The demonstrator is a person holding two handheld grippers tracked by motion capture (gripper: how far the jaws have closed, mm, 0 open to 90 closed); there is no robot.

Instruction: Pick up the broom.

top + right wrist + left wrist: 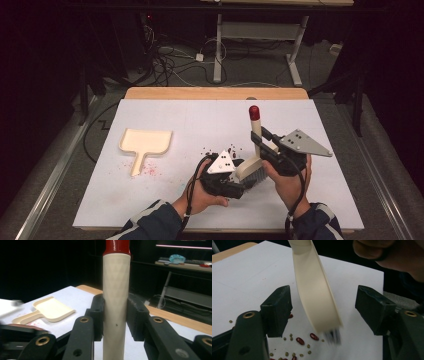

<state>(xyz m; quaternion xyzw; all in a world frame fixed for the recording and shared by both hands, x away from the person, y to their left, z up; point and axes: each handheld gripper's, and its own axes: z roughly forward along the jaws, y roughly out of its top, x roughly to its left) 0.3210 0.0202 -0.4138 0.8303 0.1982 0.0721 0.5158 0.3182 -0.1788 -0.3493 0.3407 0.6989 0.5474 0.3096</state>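
My right tool (263,142) is clenched on the cream handle of a small brush (255,150); in the right gripper view both pads press flat against the handle (116,312), one on each side. The handle stands nearly upright, its red cap (254,112) on top. The brush head with dark bristles (258,173) sits low over the bench (200,120), just in front of my right hand (290,182).

My left tool (227,180) is released. In the left gripper view its jaws stand apart with the cream back of the brush head (315,295) between them, touching neither pad; the bristle tips (333,336) are blurred. My left hand (202,192) holds the tool just beside the brush head, on its left in the high view.

Red beans (300,340) and small green beans (308,346) lie scattered on the white bench under the left tool. In the high view they read as a dark scatter (220,150) just beyond the left tool.

A cream dustpan (145,142) lies flat on the left part of the bench, well apart from both tools, handle pointing toward me. Faint red specks (150,171) mark the bench beside its handle.
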